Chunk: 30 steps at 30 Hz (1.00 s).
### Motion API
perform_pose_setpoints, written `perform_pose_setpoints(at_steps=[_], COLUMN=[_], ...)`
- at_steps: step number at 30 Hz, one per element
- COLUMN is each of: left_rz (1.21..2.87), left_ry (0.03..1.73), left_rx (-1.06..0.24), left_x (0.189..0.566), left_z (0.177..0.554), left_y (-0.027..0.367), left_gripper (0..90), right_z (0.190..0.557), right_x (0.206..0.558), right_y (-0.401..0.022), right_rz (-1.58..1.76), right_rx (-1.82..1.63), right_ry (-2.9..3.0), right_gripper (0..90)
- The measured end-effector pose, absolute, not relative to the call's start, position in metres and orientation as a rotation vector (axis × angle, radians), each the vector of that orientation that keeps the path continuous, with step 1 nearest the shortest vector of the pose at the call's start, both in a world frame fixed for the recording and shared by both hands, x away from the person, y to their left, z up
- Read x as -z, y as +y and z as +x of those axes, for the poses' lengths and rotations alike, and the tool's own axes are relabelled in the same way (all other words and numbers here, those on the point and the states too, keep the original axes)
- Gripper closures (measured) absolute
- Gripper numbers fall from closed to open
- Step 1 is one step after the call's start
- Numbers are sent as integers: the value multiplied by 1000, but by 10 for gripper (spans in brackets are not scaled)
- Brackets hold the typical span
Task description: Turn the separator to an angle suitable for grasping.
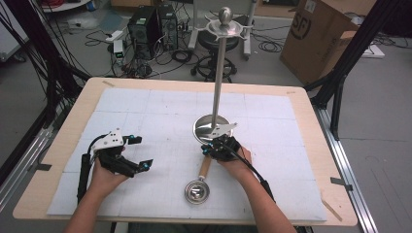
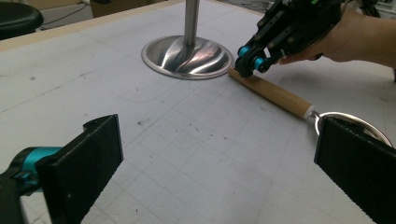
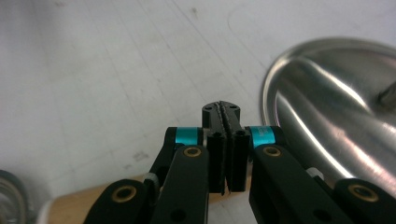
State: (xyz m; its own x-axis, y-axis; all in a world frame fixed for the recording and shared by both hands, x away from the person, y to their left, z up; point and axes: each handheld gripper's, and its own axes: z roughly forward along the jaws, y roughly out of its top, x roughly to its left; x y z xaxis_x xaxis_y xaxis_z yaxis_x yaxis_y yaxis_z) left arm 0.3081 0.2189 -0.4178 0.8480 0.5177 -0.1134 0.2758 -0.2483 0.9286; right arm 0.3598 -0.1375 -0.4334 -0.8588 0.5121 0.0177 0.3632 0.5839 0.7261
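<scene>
A: Where does the strainer [image 1: 199, 187] lie?

B: On the white mat [image 1: 145, 111], near the person's edge of the table [image 1: 318, 145]. It is a small wire-mesh strainer with a wooden handle [image 1: 206, 166]; the round metal bowl points toward the person and the handle runs away from them, its far end just beside the base [image 1: 210, 127] of a tall metal stand [image 1: 219, 68].

A: And the right gripper [image 1: 217, 145]?

B: It sits over the far end of that handle, between the strainer bowl and the stand's base. In the right gripper view its jaws are pressed together with no gap — nothing between the pads [image 3: 218, 154]. The wooden handle [image 3: 84, 205] passes underneath them, at the bottom of that view, and the polished base [image 3: 327, 107] fills the right side. Whether the tips touch the wood cannot be told.

A: Does the other camera agree?

B: The left gripper view shows the right gripper [image 2: 252, 63] pointing down at the handle's [image 2: 275, 95] end next to the base [image 2: 187, 53], with the hand [image 2: 355, 39] behind it.

A: The left gripper [image 1: 137, 153]?

B: Well apart, at the left of the mat, held low by the left hand [image 1: 104, 177]. Its jaws stand wide — bare mat between them, nothing held. In its own view the strainer's rim [image 2: 355, 122] peeks out behind the right-hand jaw.
</scene>
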Motion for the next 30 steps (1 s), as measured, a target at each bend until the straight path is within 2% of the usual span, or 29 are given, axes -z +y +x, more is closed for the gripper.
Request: perform_pose_setpoints(at_steps=[20,30], left_rz=[1849,1853], left_ry=[585,583], left_rx=[-270,-273], left_x=[416,416], left_z=[306,306], left_y=[218,218], left_gripper=[17,17], right_z=[358,342], right_x=[433,433], right_y=[-152,-184], right_rz=[772,805], right_rx=[-1074,-1047], right_ry=[2634,2630], right_gripper=[895,895])
